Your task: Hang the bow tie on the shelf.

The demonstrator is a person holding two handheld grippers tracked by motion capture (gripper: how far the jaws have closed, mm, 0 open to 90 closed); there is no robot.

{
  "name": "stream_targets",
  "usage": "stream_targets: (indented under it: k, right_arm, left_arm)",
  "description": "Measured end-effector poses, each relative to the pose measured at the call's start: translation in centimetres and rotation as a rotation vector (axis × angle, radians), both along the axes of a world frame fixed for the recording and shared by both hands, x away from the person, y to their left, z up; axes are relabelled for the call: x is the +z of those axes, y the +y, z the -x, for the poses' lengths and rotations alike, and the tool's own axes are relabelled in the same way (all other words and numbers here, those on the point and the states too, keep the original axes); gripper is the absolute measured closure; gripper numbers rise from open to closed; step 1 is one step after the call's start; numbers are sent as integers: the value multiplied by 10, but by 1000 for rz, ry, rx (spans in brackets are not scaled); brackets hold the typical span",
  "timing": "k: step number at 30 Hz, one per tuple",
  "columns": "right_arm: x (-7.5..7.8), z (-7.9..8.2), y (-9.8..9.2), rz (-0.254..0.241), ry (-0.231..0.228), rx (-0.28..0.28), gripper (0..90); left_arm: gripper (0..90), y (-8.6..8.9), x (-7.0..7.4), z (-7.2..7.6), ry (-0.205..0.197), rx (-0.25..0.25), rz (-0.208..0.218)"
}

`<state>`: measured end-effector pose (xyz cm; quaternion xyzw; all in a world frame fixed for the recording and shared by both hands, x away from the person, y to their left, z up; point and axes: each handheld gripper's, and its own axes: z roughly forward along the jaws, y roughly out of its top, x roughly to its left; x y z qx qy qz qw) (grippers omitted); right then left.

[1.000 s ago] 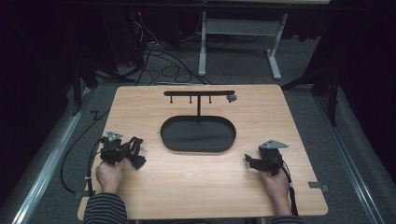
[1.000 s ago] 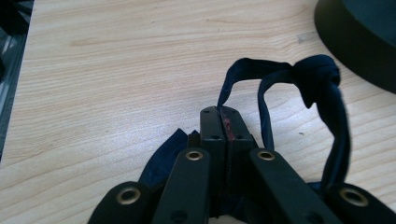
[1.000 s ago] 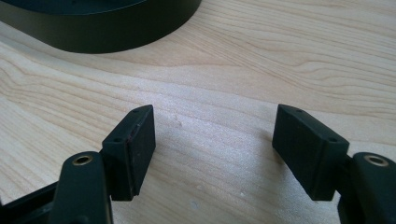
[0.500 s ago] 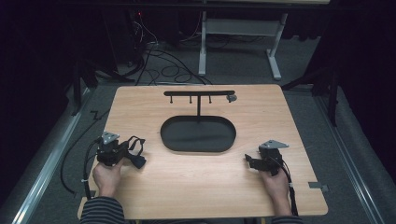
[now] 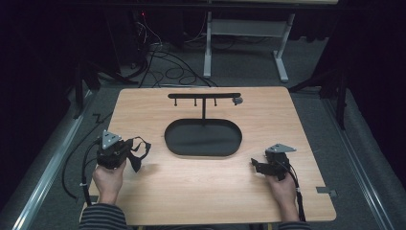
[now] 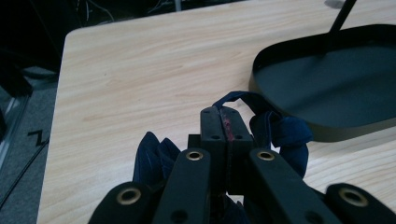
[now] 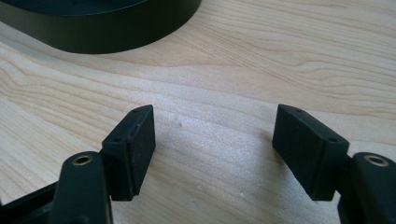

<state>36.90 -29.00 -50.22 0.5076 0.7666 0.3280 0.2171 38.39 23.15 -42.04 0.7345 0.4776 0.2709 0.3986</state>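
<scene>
While left claw (image 6: 223, 135) pinches blue strap (image 6: 280, 128) | black tray (image 5: 203, 138) holds stand post (image 5: 204, 109)

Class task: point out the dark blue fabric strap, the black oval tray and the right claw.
dark blue fabric strap (image 6: 285, 133), left gripper view, bunched folds.
black oval tray (image 5: 203, 153), high view, near rim.
right claw (image 7: 212, 149), right gripper view, midway between fingertips.

Left hand (image 5: 109, 178) enters from the bottom edge in a striped sleeve, palm wrapped round the rear of the black two-jaw left gripper (image 5: 136, 154), which carries a grey three-cornered plate on top and points toward the right. Its jaws are pressed together. Right hand (image 5: 281, 188) grips the black two-jaw right gripper (image 5: 254, 165), also topped by a grey plate, pointing left; its jaws stand wide apart, nothing between the pads (image 7: 140, 144).
</scene>
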Motion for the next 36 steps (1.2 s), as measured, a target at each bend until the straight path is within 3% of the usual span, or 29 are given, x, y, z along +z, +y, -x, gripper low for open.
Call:
stream_targets:
  k: [7,36]
  right_arm:
    - [0,0,0,-3,2,0,314]
    - [0,0,-1,-7,3,-1,313]
  left_arm:
    - [893,-7,11,1,-28,-24,3]
    - [893,-41,37,-8,-70,-121,-2]
